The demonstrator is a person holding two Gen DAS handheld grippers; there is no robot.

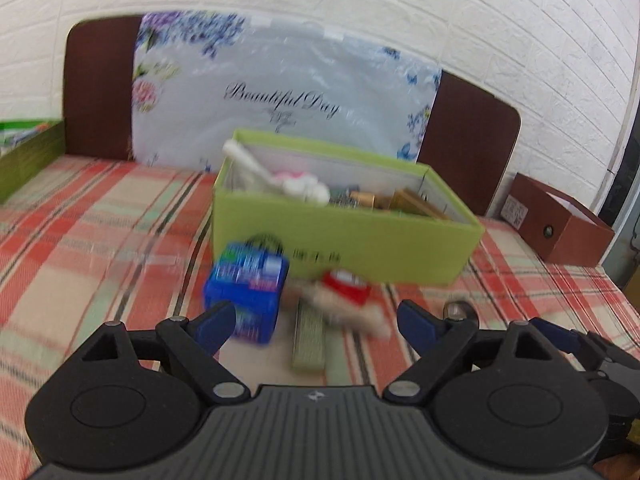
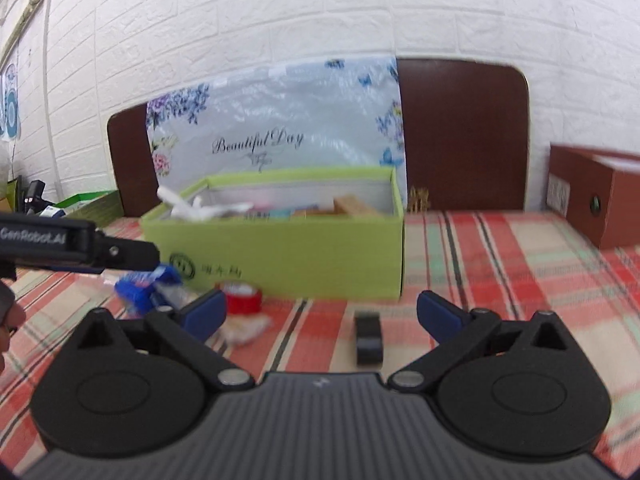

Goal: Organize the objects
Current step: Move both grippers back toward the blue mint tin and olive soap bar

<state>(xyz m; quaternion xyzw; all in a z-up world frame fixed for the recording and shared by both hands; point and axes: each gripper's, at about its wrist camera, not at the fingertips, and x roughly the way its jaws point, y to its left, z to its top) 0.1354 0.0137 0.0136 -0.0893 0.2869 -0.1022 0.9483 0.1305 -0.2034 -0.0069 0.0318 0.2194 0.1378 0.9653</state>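
A light green open box (image 1: pixel 340 248) stands on the plaid cloth and holds several items, among them white plastic pieces. In front of it lie a blue packet (image 1: pixel 246 288), a red and beige item (image 1: pixel 344 292), a green strip (image 1: pixel 308 340) and a small dark object (image 1: pixel 460 312). My left gripper (image 1: pixel 316 320) hangs open just short of these, with nothing between its fingers. In the right wrist view I see the box (image 2: pixel 280 256), the blue packet (image 2: pixel 140 288), a red roll (image 2: pixel 240 298) and a black object (image 2: pixel 368 338). My right gripper (image 2: pixel 322 314) is open and empty, just short of the black object.
A brown box (image 2: pixel 592 204) stands at the right by the white brick wall. A flowered plastic bag (image 1: pixel 280 92) leans on a dark headboard behind the green box. Another green box (image 1: pixel 28 152) sits far left. A hand (image 2: pixel 8 320) shows at the left edge.
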